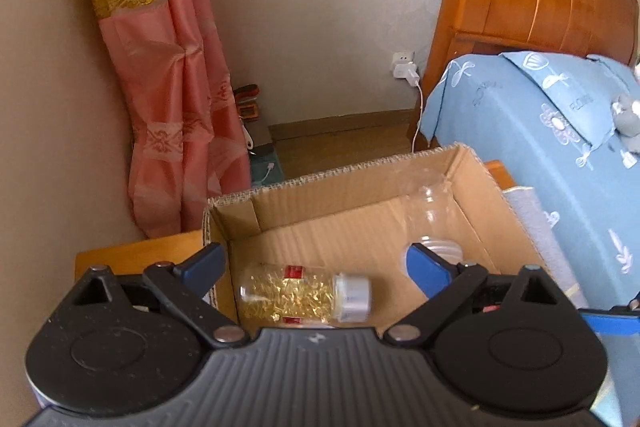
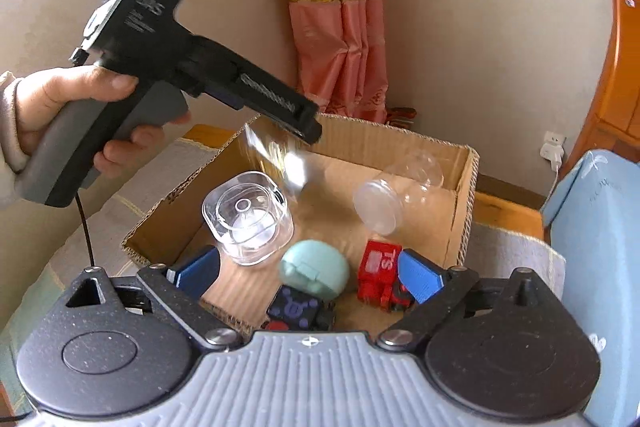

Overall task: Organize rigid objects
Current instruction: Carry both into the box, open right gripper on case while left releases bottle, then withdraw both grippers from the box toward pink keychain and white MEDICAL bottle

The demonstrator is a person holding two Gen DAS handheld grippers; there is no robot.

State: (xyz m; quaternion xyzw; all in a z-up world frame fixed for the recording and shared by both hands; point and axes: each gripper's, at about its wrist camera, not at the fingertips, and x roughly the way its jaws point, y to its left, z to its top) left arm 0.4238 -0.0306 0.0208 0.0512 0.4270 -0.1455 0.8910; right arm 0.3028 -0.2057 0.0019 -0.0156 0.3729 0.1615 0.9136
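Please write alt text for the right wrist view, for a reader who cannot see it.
An open cardboard box holds a clear square container, a clear jar on its side, a mint-green case and a red toy. Above it, a hand holds the left gripper.

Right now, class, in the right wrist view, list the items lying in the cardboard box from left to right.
Clear square container → mint-green rounded case → clear plastic jar on its side. The dark cube and red toy sit nearer the camera and overlap these in the order, so they are left out.
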